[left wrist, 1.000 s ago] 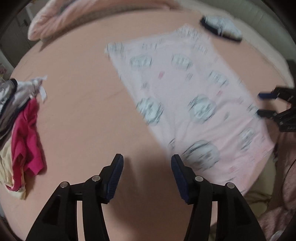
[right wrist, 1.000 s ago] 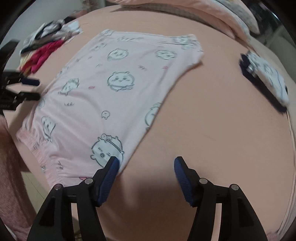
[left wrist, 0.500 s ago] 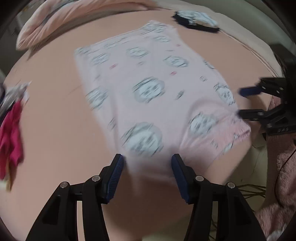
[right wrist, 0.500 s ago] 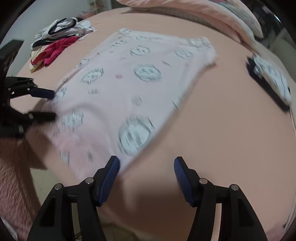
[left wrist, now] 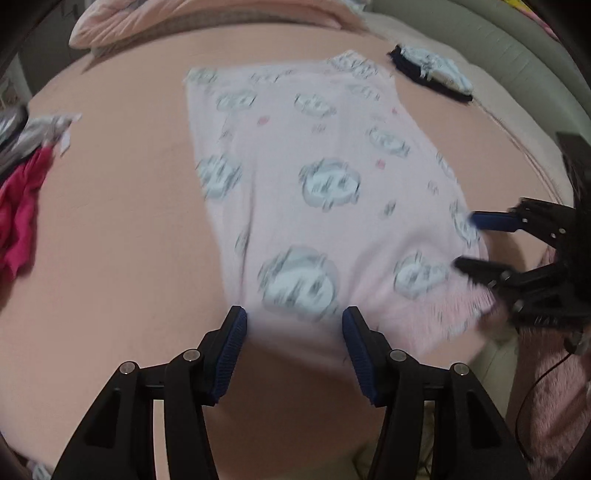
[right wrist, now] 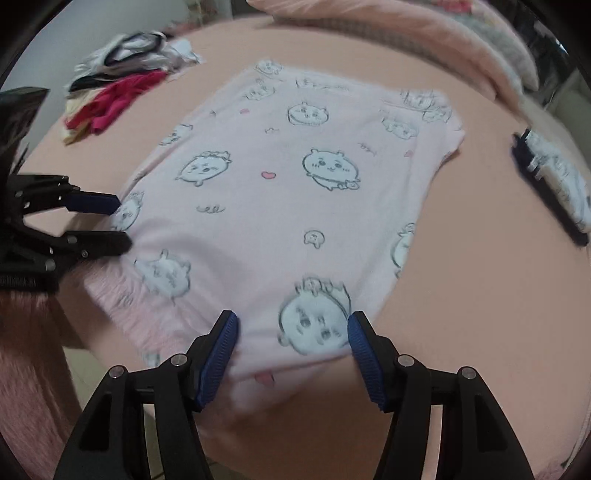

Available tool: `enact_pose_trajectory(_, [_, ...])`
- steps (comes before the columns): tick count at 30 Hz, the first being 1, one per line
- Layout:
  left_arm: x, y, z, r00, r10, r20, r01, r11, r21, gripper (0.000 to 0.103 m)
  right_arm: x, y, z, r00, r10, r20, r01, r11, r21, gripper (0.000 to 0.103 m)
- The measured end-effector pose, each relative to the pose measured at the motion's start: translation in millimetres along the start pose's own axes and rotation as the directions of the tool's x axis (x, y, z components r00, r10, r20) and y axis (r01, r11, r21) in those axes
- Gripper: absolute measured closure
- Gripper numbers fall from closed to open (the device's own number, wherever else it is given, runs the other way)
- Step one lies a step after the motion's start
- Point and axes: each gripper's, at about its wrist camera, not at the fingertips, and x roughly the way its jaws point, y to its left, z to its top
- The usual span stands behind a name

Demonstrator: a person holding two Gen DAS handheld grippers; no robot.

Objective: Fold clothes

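Note:
A pale pink garment [left wrist: 325, 192] [right wrist: 280, 206] printed with cartoon animal faces lies flat on a peach bed sheet [left wrist: 122, 229]. Its near hem reaches the bed's front edge. My left gripper [left wrist: 293, 325] stands open just above the hem's left corner, fabric showing between its blue pads. My right gripper [right wrist: 293, 328] is open above the hem's right corner, over a printed face. Each gripper shows in the other view: the right gripper [left wrist: 476, 243] at the right edge, the left gripper [right wrist: 118, 221] at the left edge, both with jaws apart.
A heap of loose clothes [right wrist: 122, 96] [left wrist: 22, 184], magenta, white and dark, sits at the bed's left. A folded dark-and-white item [left wrist: 432, 72] [right wrist: 554, 181] rests at the right. Pink bedding [left wrist: 192, 18] lies along the far side. The floor shows past the bed's front edge.
Both grippers have moved in over the garment's near hem and come lower. The left one came in from the bare sheet on the left, the right one from the bare sheet on the right.

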Motion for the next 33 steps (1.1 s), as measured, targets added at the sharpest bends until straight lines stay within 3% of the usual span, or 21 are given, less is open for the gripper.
enact_pose_trajectory(3, [-11, 13, -7, 1.000, -0.010, -0.001, 0.009, 0.996, -0.089, 0.051, -13, -25, -18, 0.996, 0.088, -0.016, -0.086, 0.990, 0.109, 0.042])
enact_pose_trajectory(5, [-17, 19, -8, 0.998, -0.047, 0.032, 0.052, 0.985, -0.164, 0.052, -20, -38, -20, 0.995, 0.101, 0.002, -0.099, 0.980, 0.172, 0.042])
enact_pose_trajectory(7, [-23, 26, -6, 0.986, -0.131, 0.099, 0.153, 0.954, -0.259, 0.052, -29, -48, -18, 0.993, 0.111, 0.039, -0.117, 0.967, 0.228, 0.042])
enact_pose_trajectory(9, [-27, 28, -3, 0.956, -0.228, 0.184, 0.279, 0.902, -0.329, 0.052, -38, -55, -11, 0.987, 0.126, 0.100, -0.149, 0.950, 0.273, 0.042])
enact_pose_trajectory(10, [-23, 24, 2, 0.953, -0.237, 0.188, 0.289, 0.895, -0.339, 0.052, -38, -51, -5, 0.986, 0.125, 0.108, -0.150, 0.954, 0.260, 0.042])
enact_pose_trajectory(13, [-2, 6, 6, 0.984, -0.137, 0.110, 0.165, 0.937, -0.307, 0.052, -29, -32, 17, 0.990, 0.091, 0.107, -0.109, 0.978, 0.176, 0.042])
enact_pose_trajectory(15, [12, 1, 0, 0.992, -0.116, 0.043, 0.124, 0.948, -0.295, 0.052, -6, -19, 20, 0.999, 0.037, -0.001, -0.036, 0.995, 0.090, 0.042])
enact_pose_trajectory(16, [9, 3, -4, 0.990, -0.130, 0.053, 0.140, 0.944, -0.299, 0.052, 4, -17, 11, 0.999, 0.002, -0.050, 0.001, 0.998, 0.059, 0.041])
enact_pose_trajectory(17, [6, 8, -9, 0.986, -0.157, 0.053, 0.166, 0.933, -0.319, 0.052, -1, -17, 3, 1.000, -0.009, -0.014, 0.010, 0.999, 0.051, 0.041])
enact_pose_trajectory(21, [-5, 25, -26, 0.965, -0.247, 0.086, 0.260, 0.867, -0.424, 0.052, -17, -41, -19, 0.998, 0.059, -0.038, -0.052, 0.985, 0.162, 0.041])
enact_pose_trajectory(24, [-11, 34, -30, 0.921, -0.348, 0.174, 0.387, 0.770, -0.507, 0.052, -29, -62, -25, 0.991, 0.131, 0.016, -0.130, 0.948, 0.290, 0.041])
enact_pose_trajectory(27, [-5, 26, -32, 0.912, -0.365, 0.186, 0.406, 0.743, -0.532, 0.052, -30, -73, -26, 0.969, 0.237, 0.072, -0.246, 0.886, 0.393, 0.041])
enact_pose_trajectory(29, [3, 14, -33, 0.923, -0.349, 0.159, 0.379, 0.763, -0.524, 0.052, -21, -68, -27, 0.959, 0.279, 0.049, -0.274, 0.871, 0.408, 0.041])
enact_pose_trajectory(33, [10, -5, -29, 0.934, -0.326, 0.148, 0.356, 0.798, -0.487, 0.052, -15, -52, -25, 0.973, 0.223, 0.051, -0.226, 0.905, 0.361, 0.039])
